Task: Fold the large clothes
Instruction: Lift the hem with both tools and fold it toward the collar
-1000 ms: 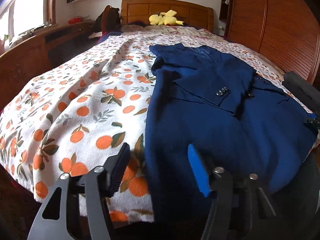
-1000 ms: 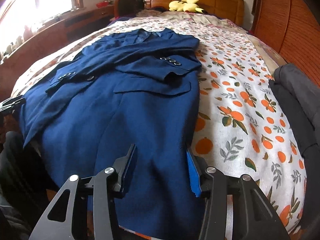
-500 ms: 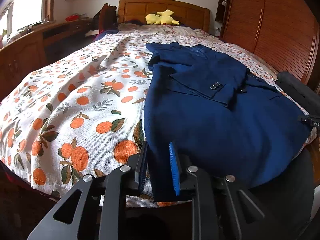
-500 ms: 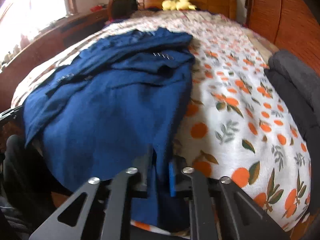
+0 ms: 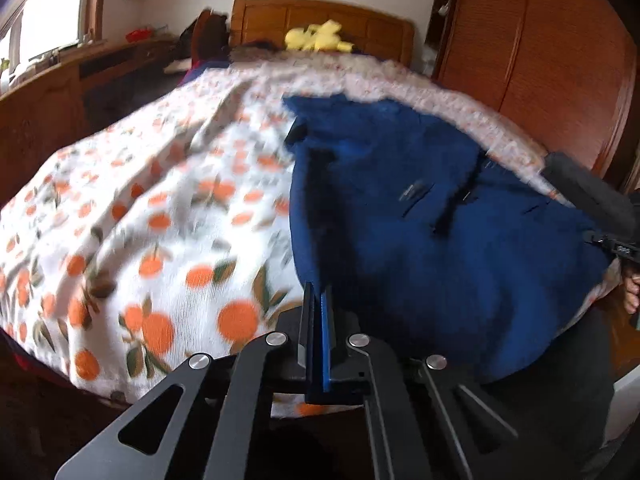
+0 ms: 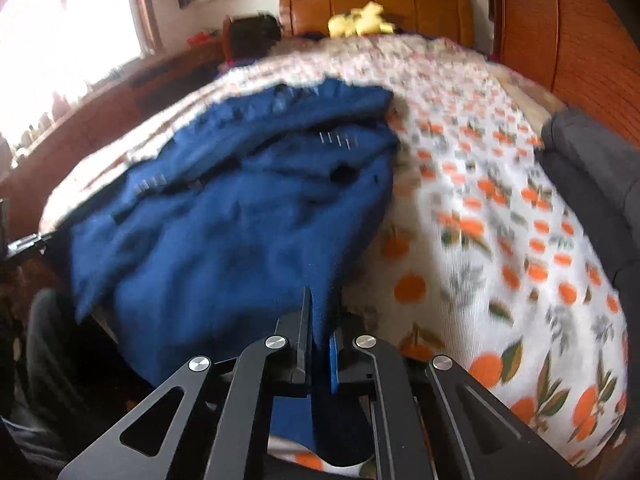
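Left gripper (image 5: 318,312) and right gripper (image 6: 320,320) each clamp the blue jacket (image 6: 240,208) hem at 6 o'clock on the bedspread (image 5: 160,208).

both grippers, left gripper (image 5: 318,320) and right gripper (image 6: 320,324), closed on jacket (image 5: 420,232) hem, lifting.

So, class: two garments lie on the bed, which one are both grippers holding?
The blue jacket: the left gripper and right gripper each pinch its near hem. The dark grey garment lies untouched at the bed's edge.

Wooden headboard (image 5: 320,26) — bright window (image 6: 68,20) — wooden wardrobe (image 5: 532,52).
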Demonstrator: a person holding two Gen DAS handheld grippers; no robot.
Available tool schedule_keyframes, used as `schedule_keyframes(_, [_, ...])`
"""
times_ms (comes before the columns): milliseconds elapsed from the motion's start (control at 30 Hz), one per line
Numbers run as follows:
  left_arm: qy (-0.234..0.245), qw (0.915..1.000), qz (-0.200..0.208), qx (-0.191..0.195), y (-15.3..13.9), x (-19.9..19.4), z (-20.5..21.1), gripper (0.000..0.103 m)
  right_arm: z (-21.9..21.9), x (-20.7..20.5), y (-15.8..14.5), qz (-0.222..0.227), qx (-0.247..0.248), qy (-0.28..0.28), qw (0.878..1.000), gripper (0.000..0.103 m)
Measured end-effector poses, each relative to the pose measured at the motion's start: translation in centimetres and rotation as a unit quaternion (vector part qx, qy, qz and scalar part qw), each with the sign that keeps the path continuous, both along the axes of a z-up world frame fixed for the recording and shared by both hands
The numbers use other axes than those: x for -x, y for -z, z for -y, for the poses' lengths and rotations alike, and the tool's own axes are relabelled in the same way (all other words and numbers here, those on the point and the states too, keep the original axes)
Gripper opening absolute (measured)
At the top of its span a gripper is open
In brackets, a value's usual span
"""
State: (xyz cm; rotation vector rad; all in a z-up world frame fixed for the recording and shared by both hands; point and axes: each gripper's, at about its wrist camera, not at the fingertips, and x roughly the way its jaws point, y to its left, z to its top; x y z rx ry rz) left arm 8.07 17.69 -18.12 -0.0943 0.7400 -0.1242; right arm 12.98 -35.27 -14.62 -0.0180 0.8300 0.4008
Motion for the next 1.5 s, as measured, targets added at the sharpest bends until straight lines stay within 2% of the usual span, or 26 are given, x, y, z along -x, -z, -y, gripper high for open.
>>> schedule_keyframes(67, [0.008, 0.9997, 0.024, 0.005, -2.5, 0.2, 0.6, 0.002, -0.2, 0.0, -2.0, 0.024, -0.012, -0.003, 1.000, 0.004])
schedule_keyframes(200, [0.032, 0.9955, 0.089, 0.008, -9.5, 0.0, 2.9, 0.001, -0.8, -0.6, -7.9, 0.084, -0.041, -0.006, 0.996, 0.004])
schedule_keyframes(333, [0.043, 0.9876, 0.150, 0.010, -16.8, -0.7, 4.9, 0.001, -1.3, -0.8, -13.4, 0.136, -0.058, -0.008, 0.989, 0.003])
schedule_keyframes(533, [0.047, 0.9745, 0.219, 0.011, -25.6, -0.2, 6.8, 0.001, -0.3, 1.6, -21.5, 0.217, -0.071, -0.009, 0.974, 0.003])
schedule_keyframes(733, [0.045, 0.9618, 0.269, 0.021, -32.0, 2.2, 7.8, 0.001, 1.9, 5.4, -27.1, 0.273, -0.075, -0.005, 0.959, 0.003])
schedule_keyframes(833, [0.042, 0.9569, 0.287, 0.020, -33.9, 3.5, 7.9, 0.001, 3.6, 7.4, -29.0, 0.297, -0.083, 0.002, 0.951, 0.003])
schedule_keyframes(967, [0.031, 0.9590, 0.282, 0.004, -34.2, 3.1, 8.4, 0.002, 4.9, 7.8, -29.4, 0.305, -0.072, 0.014, 0.950, 0.003])
schedule_keyframes(1067, [0.024, 0.9661, 0.257, -0.015, -32.3, 0.7, 9.1, 0.002, 4.8, 5.3, -27.5, 0.280, -0.050, 0.019, 0.958, 0.004])
schedule_keyframes(1167, [0.020, 0.9746, 0.221, -0.029, -28.9, -2.9, 9.4, 0.002, 3.9, 3.0, -25.0, 0.255, -0.029, 0.018, 0.966, 0.004])
schedule_keyframes(1267, [0.019, 0.9831, 0.180, -0.029, -25.2, -6.9, 9.2, 0.002, 2.6, -1.1, -21.2, 0.217, -0.011, 0.019, 0.976, 0.004])
schedule_keyframes(1367, [0.016, 0.9884, 0.147, -0.033, -21.7, -10.5, 8.8, 0.002, 1.9, -4.3, -17.9, 0.186, 0.004, 0.022, 0.982, 0.004])
schedule_keyframes(1500, [0.020, 0.9931, 0.109, -0.038, -18.0, -13.3, 8.3, 0.002, 1.1, -6.3, -14.0, 0.145, 0.035, 0.018, 0.989, 0.005])
